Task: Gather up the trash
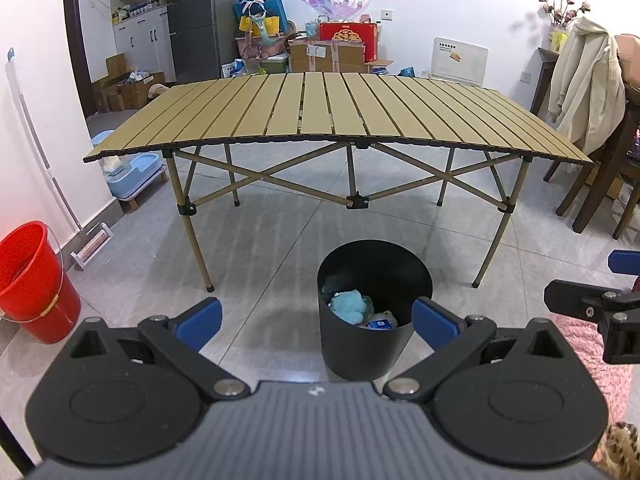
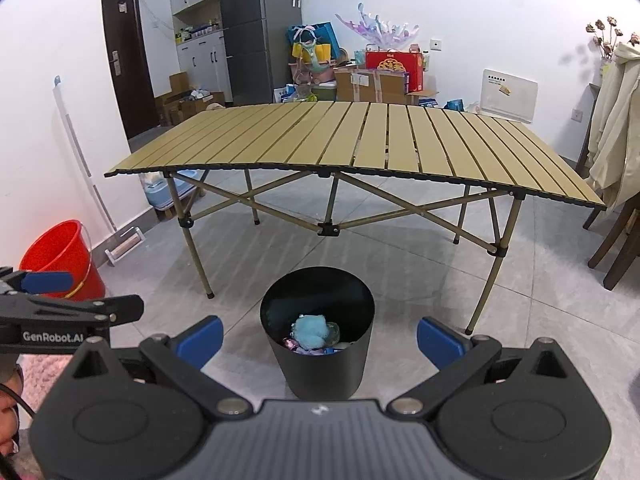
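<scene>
A black round bin [image 1: 374, 344] [image 2: 318, 354] stands on the grey tiled floor in front of a slatted tan folding table [image 1: 320, 120] [image 2: 352, 148]. Inside the bin lies a light blue fluffy wad [image 1: 349, 305] [image 2: 312, 330] among small wrappers and a blue-white carton [image 1: 379, 324]. My left gripper [image 1: 317, 318] is open, hovering just above and in front of the bin, with nothing between its blue pads. My right gripper [image 2: 319, 336] is open too, held over the bin's near side and empty. Each gripper shows at the edge of the other's view.
A red bucket [image 1: 34, 280] [image 2: 64, 260] sits at the left wall beside a white mop [image 1: 48, 168]. Wooden chairs with a cream coat [image 1: 588, 88] stand at right. Boxes and bags [image 1: 332, 52] pile up behind the table, next to a grey fridge [image 1: 204, 20]. A pink sleeve [image 1: 588, 344] shows at right.
</scene>
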The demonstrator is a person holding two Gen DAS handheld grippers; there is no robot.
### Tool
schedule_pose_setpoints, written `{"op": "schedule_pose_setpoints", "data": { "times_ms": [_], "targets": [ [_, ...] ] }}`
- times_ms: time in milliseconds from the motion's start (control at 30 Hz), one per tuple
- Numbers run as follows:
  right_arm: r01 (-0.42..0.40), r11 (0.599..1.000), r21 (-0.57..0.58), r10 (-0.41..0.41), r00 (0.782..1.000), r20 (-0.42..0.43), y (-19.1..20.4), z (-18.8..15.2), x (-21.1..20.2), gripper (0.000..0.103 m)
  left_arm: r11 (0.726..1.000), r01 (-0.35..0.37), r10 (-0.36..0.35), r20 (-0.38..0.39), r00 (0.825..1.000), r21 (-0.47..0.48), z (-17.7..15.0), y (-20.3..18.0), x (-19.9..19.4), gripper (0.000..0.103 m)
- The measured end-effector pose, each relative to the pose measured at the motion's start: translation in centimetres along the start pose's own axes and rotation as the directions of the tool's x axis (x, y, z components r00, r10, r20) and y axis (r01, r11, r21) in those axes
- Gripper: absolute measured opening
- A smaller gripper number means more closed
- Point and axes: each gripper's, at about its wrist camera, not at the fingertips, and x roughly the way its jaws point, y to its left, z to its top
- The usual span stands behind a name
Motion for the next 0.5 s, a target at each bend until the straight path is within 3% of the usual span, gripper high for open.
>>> {"op": "schedule_pose_setpoints", "data": {
  "times_ms": [500],
  "targets": [
    [0.012, 1.0, 0.012, -0.012, 1.0, -0.001, -0.14, 0.05, -0.04, 0.103, 1.0, 0.002, -0.002, 0.004, 1.0, 0.015, -0.09, -0.01, -0.3, 0.103]
  ]
}}
